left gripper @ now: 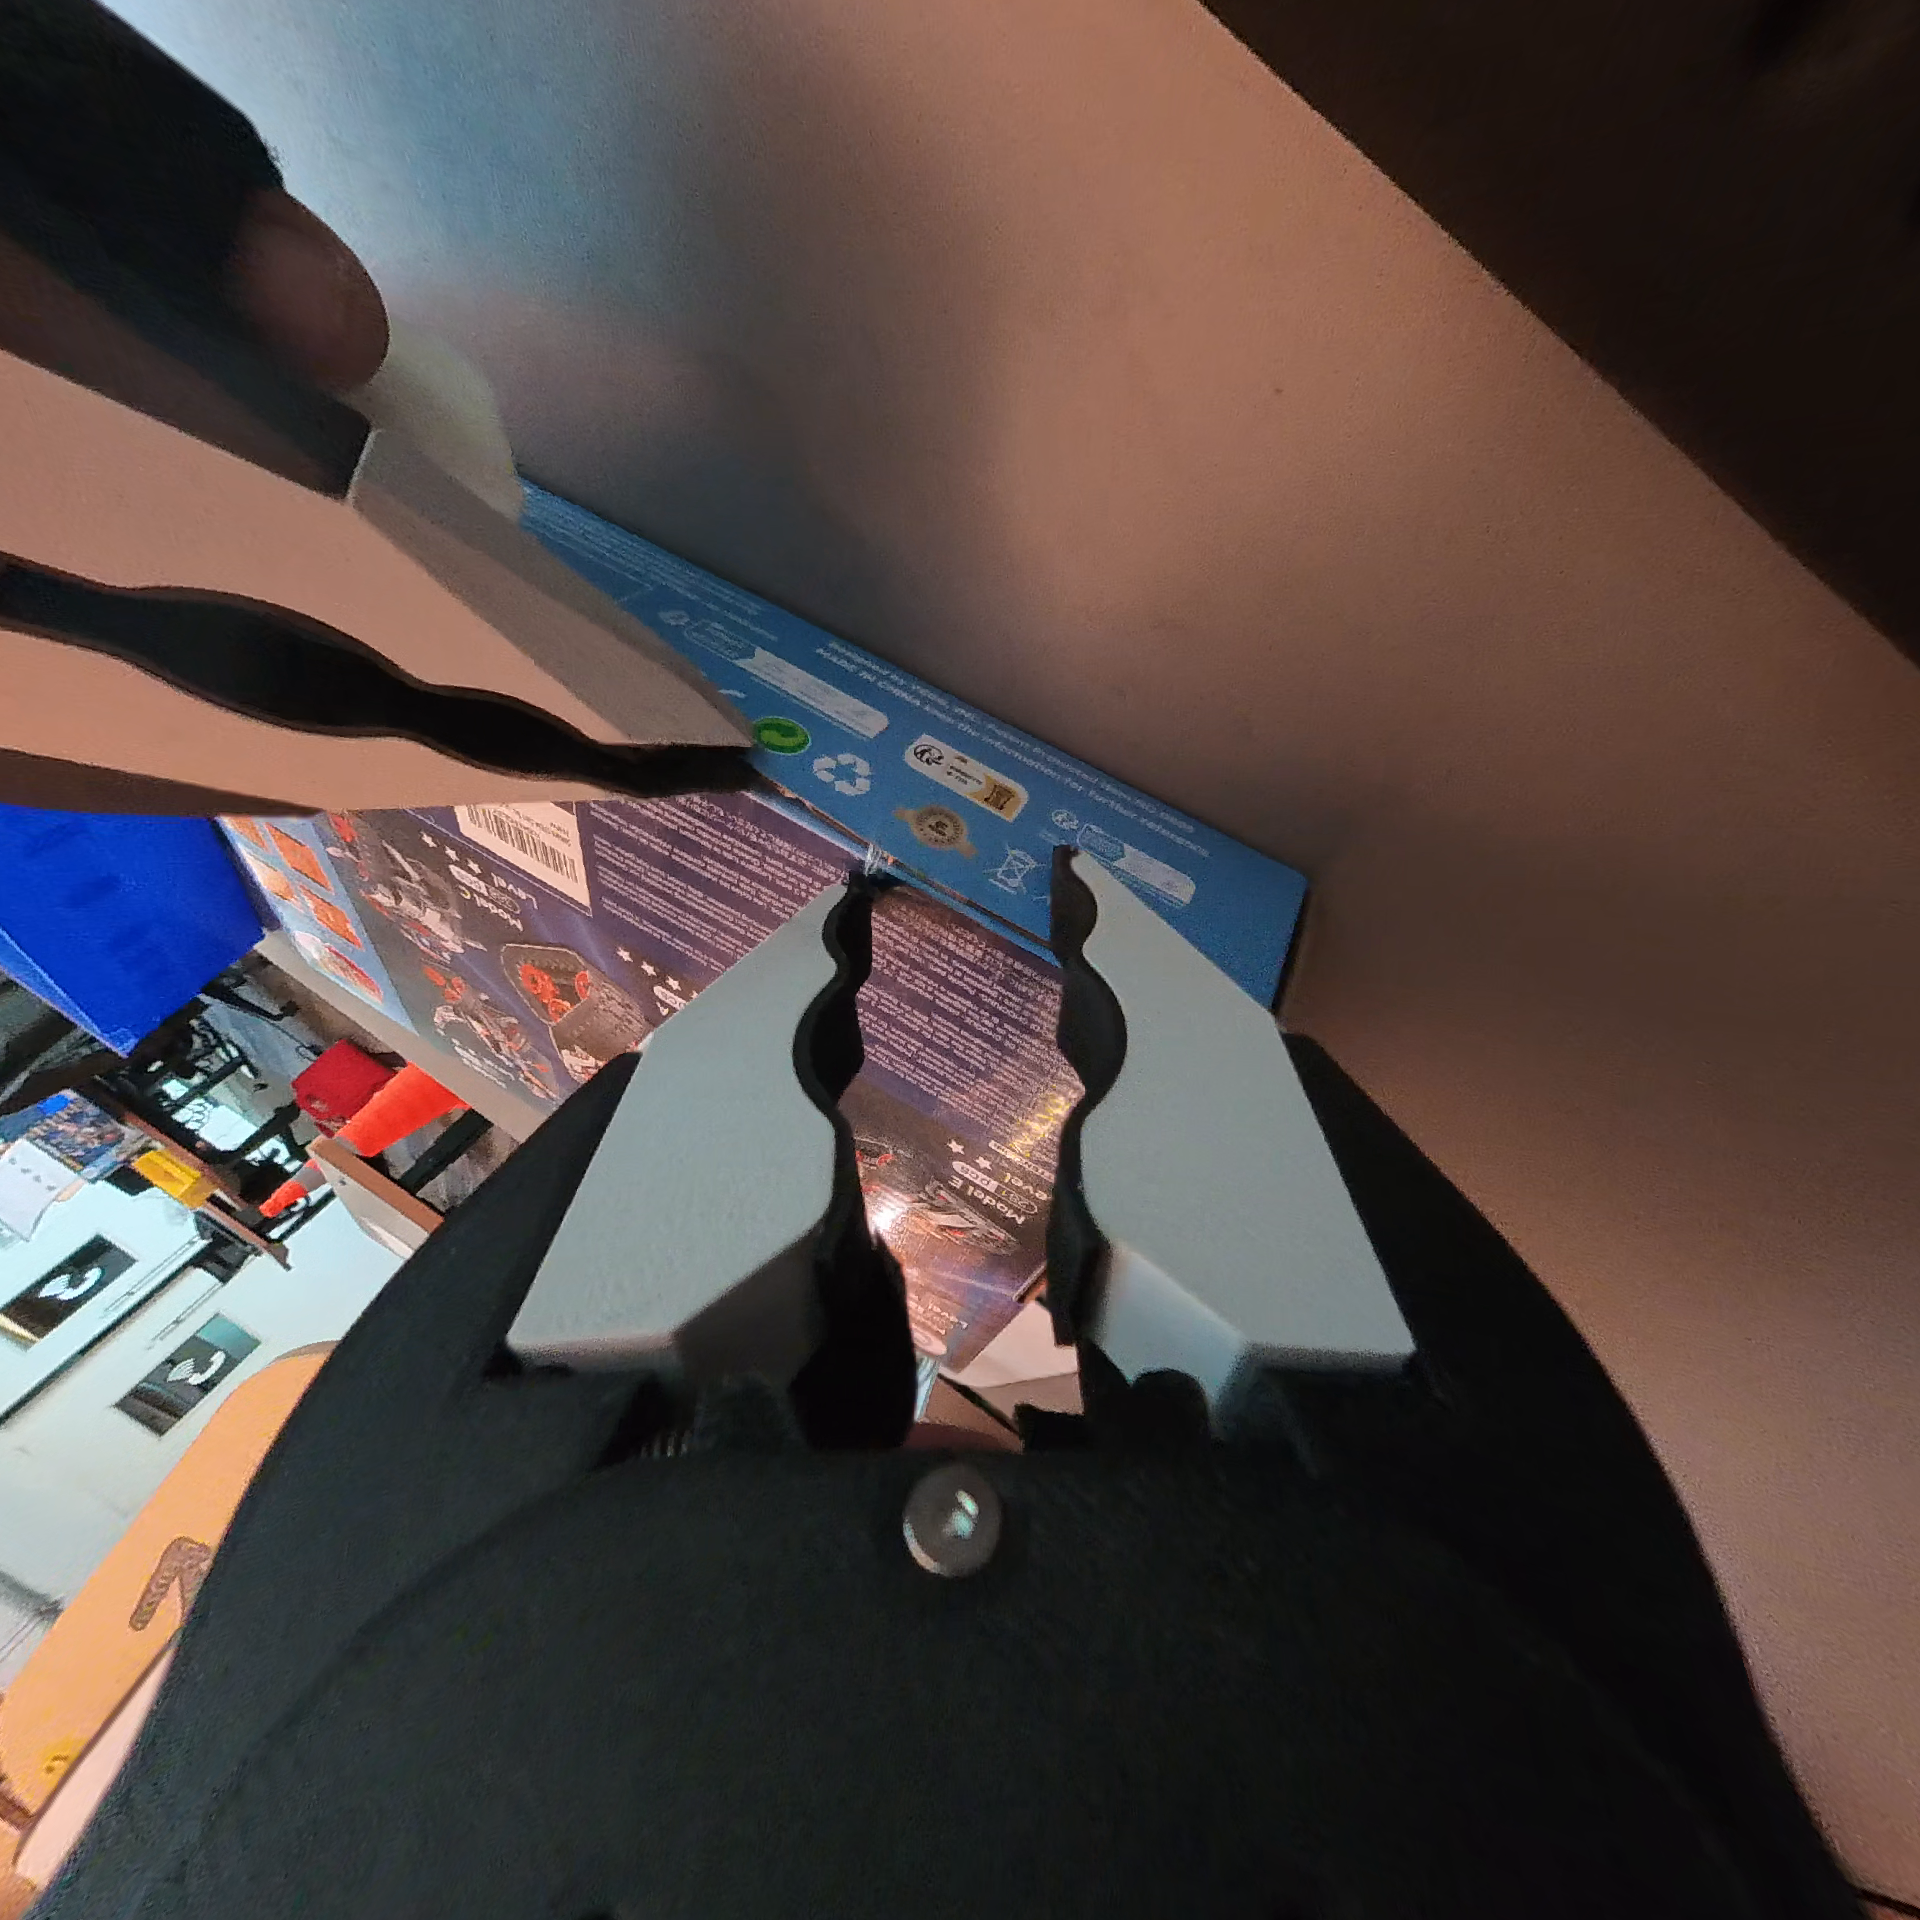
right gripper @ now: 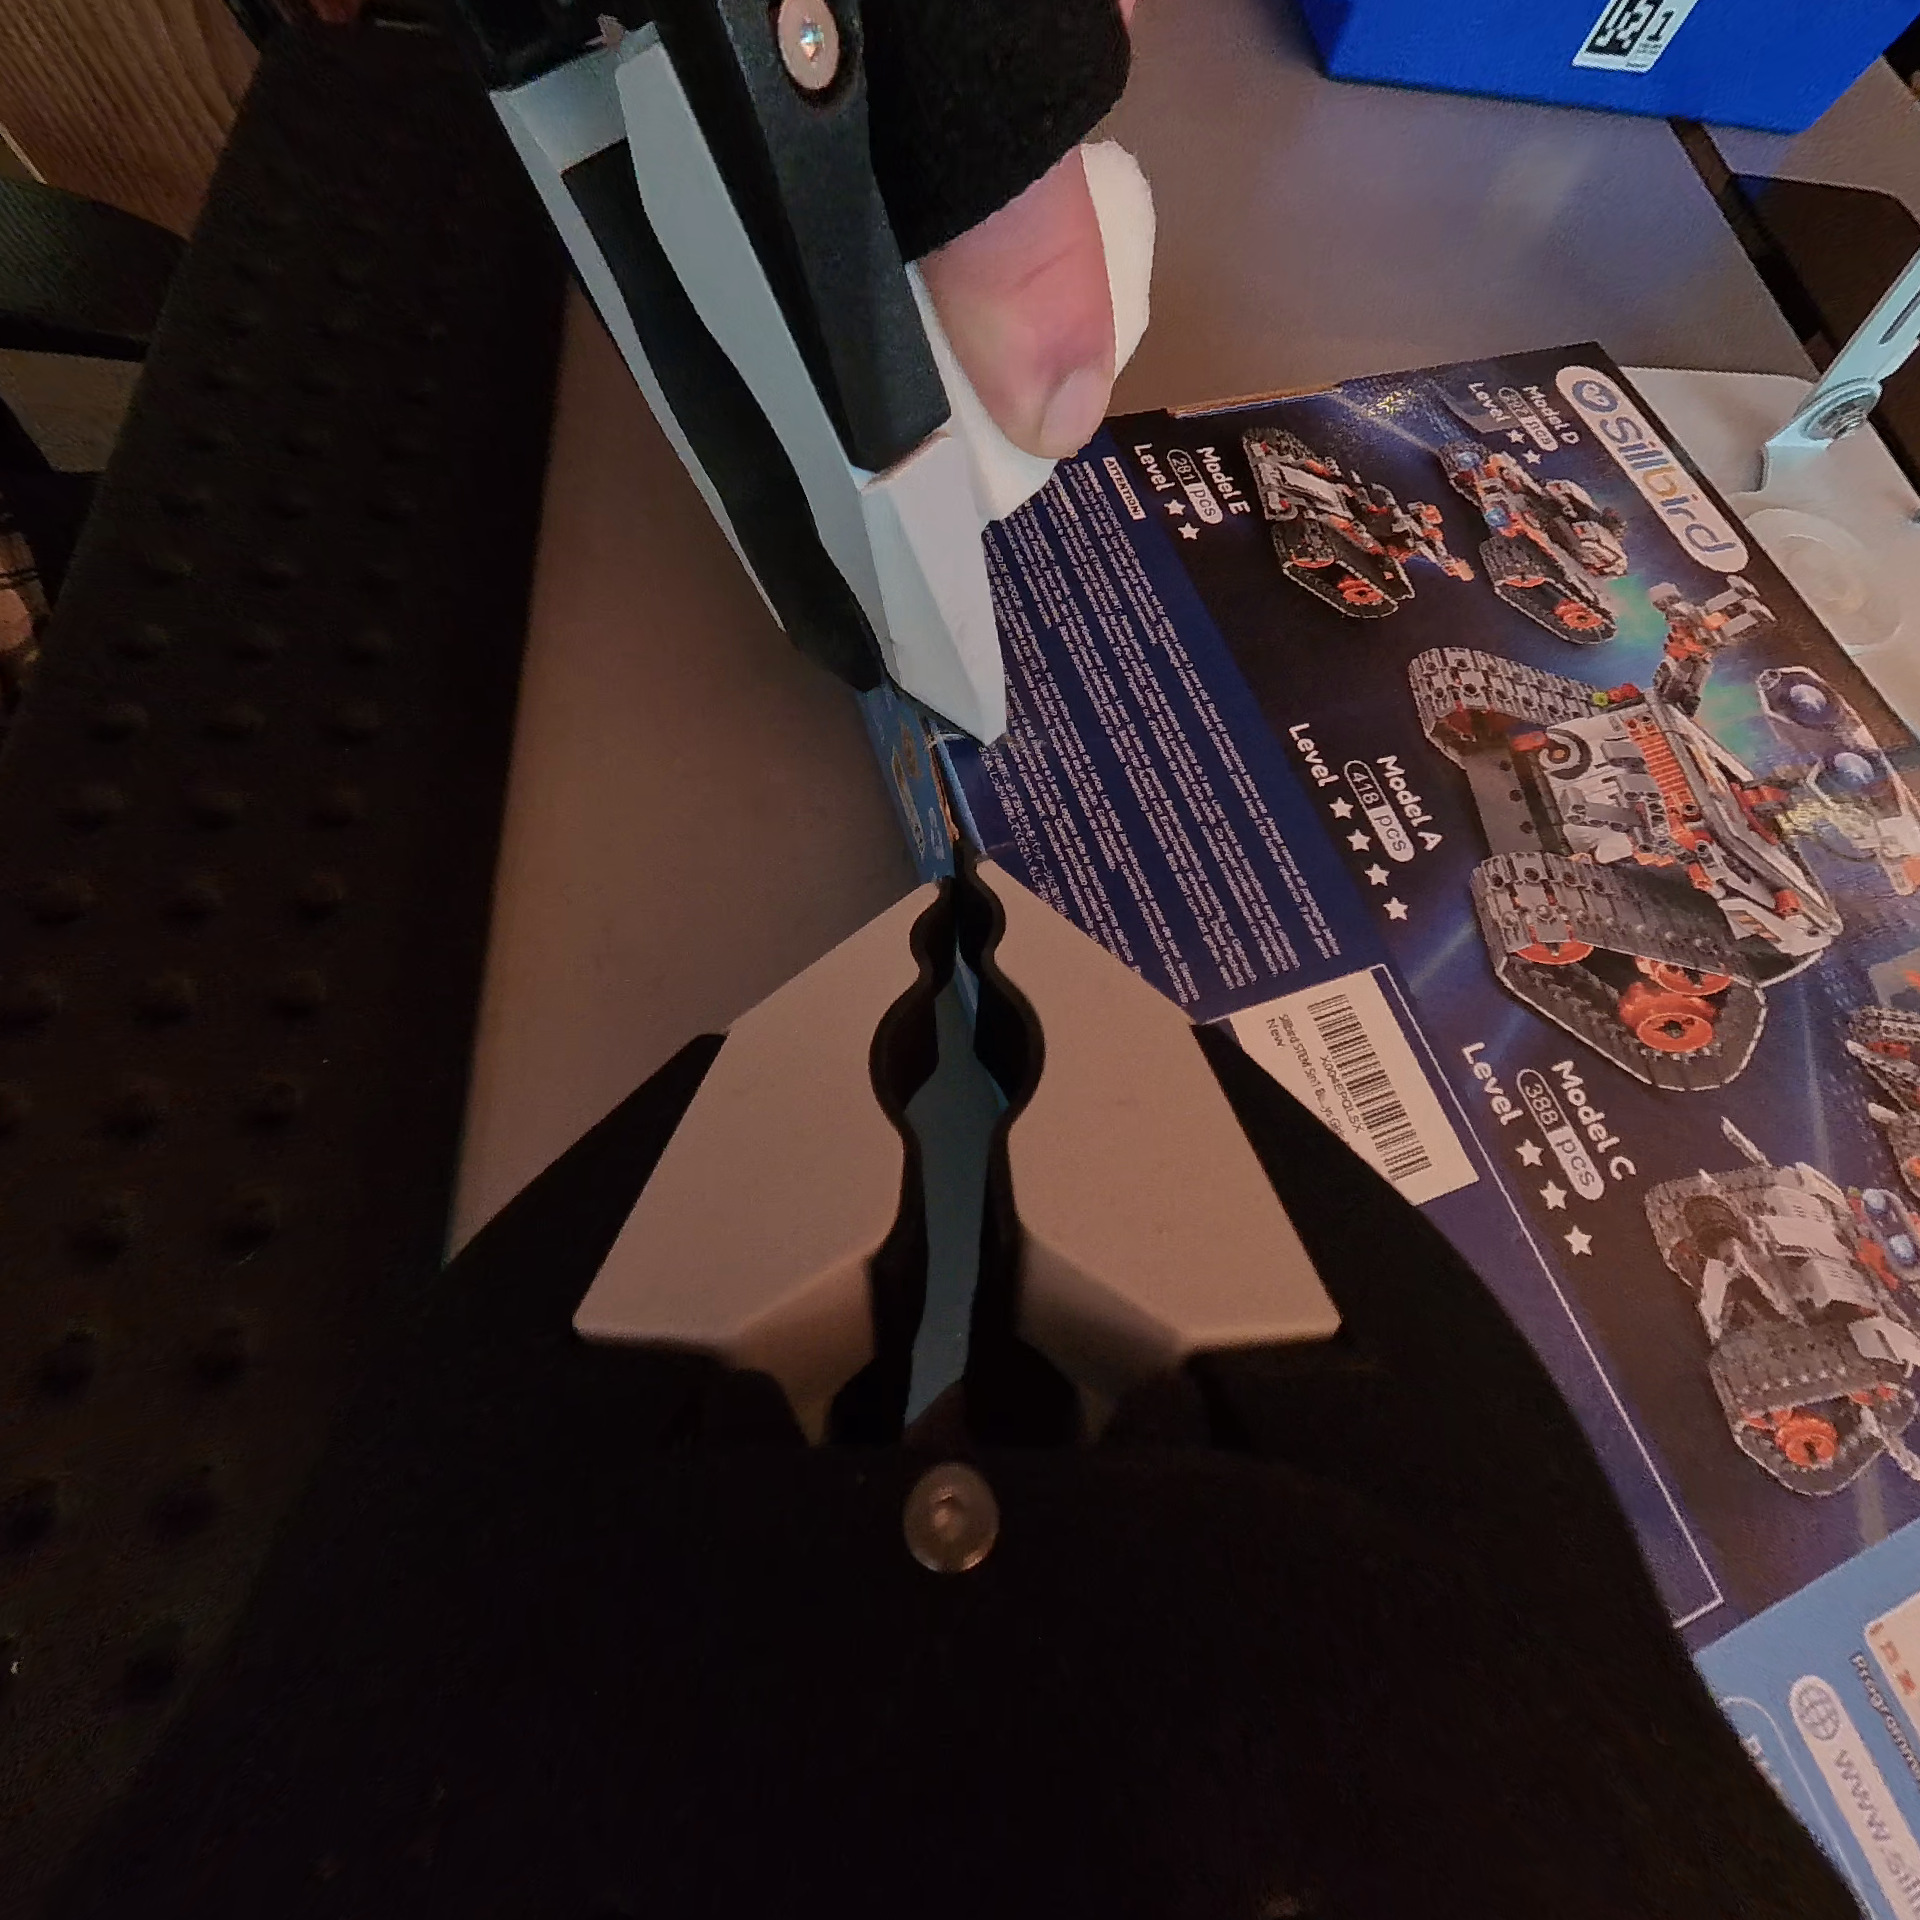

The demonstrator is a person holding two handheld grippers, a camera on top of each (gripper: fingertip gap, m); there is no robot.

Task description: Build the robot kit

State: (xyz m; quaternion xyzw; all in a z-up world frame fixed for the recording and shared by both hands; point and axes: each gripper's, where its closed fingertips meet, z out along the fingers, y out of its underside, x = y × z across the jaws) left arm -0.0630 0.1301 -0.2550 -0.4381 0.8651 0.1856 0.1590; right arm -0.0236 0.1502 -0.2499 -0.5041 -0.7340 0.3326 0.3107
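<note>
I note my right claw [right gripper: 961, 883] nearly closed at the toy box [right gripper: 1403, 935] edge on the desk [right gripper: 675, 831], my left claw [left gripper: 961, 868] partly open, tips touching its side.

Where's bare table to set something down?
Free: the grey table between the toy box and the blue bin, and the strip left of the box. Crowded at the box edge, where both grippers meet.

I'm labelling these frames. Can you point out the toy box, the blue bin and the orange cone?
Toy box [right gripper: 1455, 831]: right wrist view, on its printed dark top face.
Blue bin [left gripper: 104, 914]: left wrist view, on its side wall.
Orange cone [left gripper: 400, 1107]: left wrist view, on its orange body.
</note>
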